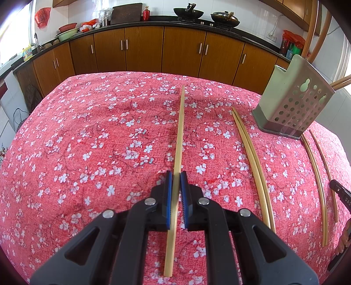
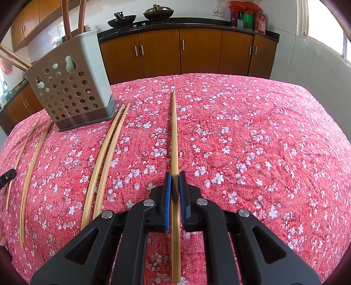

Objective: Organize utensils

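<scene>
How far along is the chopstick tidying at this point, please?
Early. Done: a few brown sticks stand in the perforated holder. In hand: the left gripper and right gripper are each shut on one bamboo chopstick. Left: two loose pairs lie on the floral tablecloth, either side of the holder.

I see the holder (image 2: 70,87) standing on the table (image 2: 263,131) at far left | pair of chopsticks (image 2: 103,162) lies just right of it | single chopstick (image 2: 174,136) lies further right, between my right gripper (image 2: 174,175) jaws
</scene>
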Available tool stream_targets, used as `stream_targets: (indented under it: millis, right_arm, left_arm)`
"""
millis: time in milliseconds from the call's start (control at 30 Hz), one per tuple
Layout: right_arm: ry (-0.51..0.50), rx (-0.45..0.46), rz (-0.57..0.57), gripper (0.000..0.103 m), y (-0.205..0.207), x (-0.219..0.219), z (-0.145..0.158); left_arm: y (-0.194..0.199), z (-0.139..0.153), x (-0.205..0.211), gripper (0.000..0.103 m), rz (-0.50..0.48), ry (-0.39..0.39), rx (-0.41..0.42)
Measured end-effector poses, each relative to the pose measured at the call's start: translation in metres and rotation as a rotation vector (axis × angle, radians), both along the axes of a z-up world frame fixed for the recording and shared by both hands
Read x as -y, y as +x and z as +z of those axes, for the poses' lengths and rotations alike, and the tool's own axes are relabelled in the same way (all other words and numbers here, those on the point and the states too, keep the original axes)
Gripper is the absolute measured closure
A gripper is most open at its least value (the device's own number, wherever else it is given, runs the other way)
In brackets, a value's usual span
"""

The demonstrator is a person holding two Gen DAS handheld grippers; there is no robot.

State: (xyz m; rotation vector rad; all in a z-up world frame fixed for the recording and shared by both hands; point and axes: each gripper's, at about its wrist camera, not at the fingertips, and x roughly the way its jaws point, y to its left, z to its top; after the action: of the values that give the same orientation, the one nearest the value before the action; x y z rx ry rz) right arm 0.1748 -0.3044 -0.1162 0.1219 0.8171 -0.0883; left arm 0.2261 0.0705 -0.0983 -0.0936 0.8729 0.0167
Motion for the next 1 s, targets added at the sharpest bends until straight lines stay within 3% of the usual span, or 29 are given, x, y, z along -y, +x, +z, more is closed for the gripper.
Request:
stream_targets:
  millis: [333,833,1000]
  right_arm:
    - [-0.001,0.0,-0.002,0.095,0.0,-0.001,0.0]
    - [0.01,-0.002,0.019,0.095,-0.021,-0.001,0.001]
    - [-0.007,0.081,0.017,0.095,-0.032,0.001,0.03]
  left_arm:
    - [-0.001,0.0,0.001,0.091,0.0,-0.006,0.001]
    - [-0.027,-0.001,0.011,0.095,-0.042,0.059,-0.001]
    - [-0.038,0.023,0.012,0.095,-0.059,0.088,0.055]
